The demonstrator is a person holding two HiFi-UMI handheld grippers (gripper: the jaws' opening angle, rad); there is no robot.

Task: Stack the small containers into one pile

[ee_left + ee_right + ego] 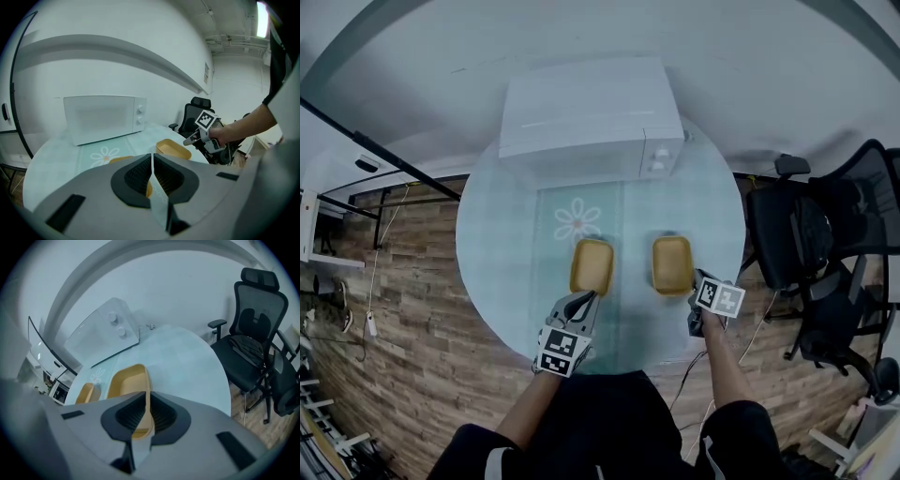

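Head view: a round glass counter point(502, 248) is seen from above, with a white microwave point(591, 112) set at its far edge and a pale mat printed with a flower point(578, 222) laid in front of it. Two small yellow containers are placed side by side on the near half of the mat, apart from each other: the left container point(592, 267) and the right container point(672, 263), both upright and open at the top. The left claw point(584, 300) is held at the near end of the left container, and the right claw point(697, 281) is held at the near right corner of the right container. In the left gripper view the left claw point(152, 176) is pressed together, with yellow showing low in the narrow gap between its pads, so that the near rim of the left container point(117, 160) appears to be pinched; farther right the right container point(173, 148) and the right claw point(190, 139) are seen. In the right gripper view the right claw point(149, 416) is closed on the right wall of the right container point(126, 380), whose rim runs straight into the gap. The left container point(85, 392) is seen beyond it to the left. A black office chair point(825, 244) is seen on the wooden floor point(403, 281), right of the counter.
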